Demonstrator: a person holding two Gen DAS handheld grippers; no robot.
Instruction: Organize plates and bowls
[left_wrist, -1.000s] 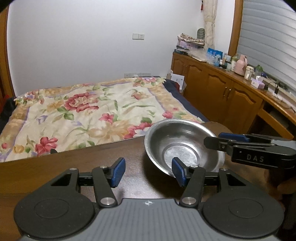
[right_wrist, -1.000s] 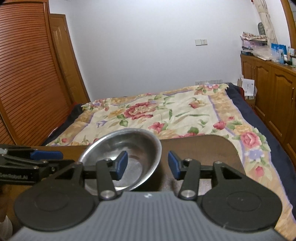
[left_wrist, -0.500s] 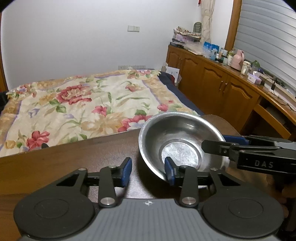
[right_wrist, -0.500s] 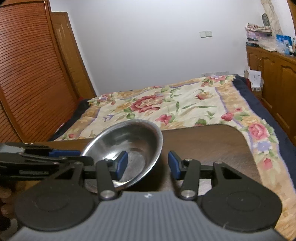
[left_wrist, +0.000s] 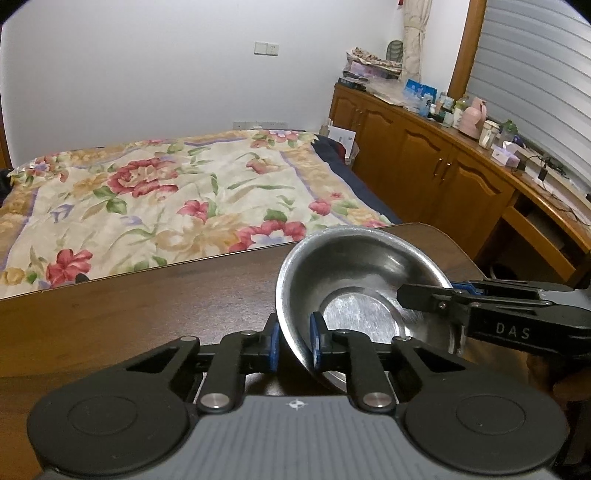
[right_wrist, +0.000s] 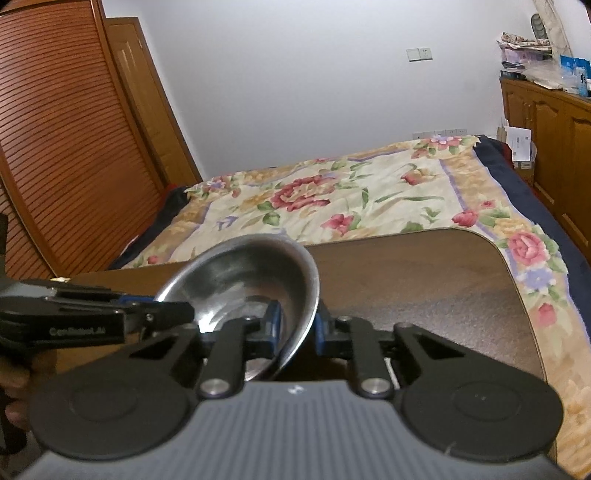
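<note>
A shiny steel bowl hangs tilted just above the dark wooden table. My left gripper is shut on the bowl's near left rim, one blue pad inside and one outside. In the left wrist view my right gripper reaches in from the right and pinches the opposite rim. In the right wrist view the same bowl sits between the right gripper pads, which are shut on its right rim, while the left gripper grips the left rim. No plates are in view.
A bed with a floral quilt lies just past the table's far edge. Wooden cabinets with bottles on top run along the right wall. A slatted wooden wardrobe stands at the left. The table's rounded right corner is near.
Both grippers went from open around the bowl's rim to shut on it. The bowl now sits tilted and slightly raised between them.
</note>
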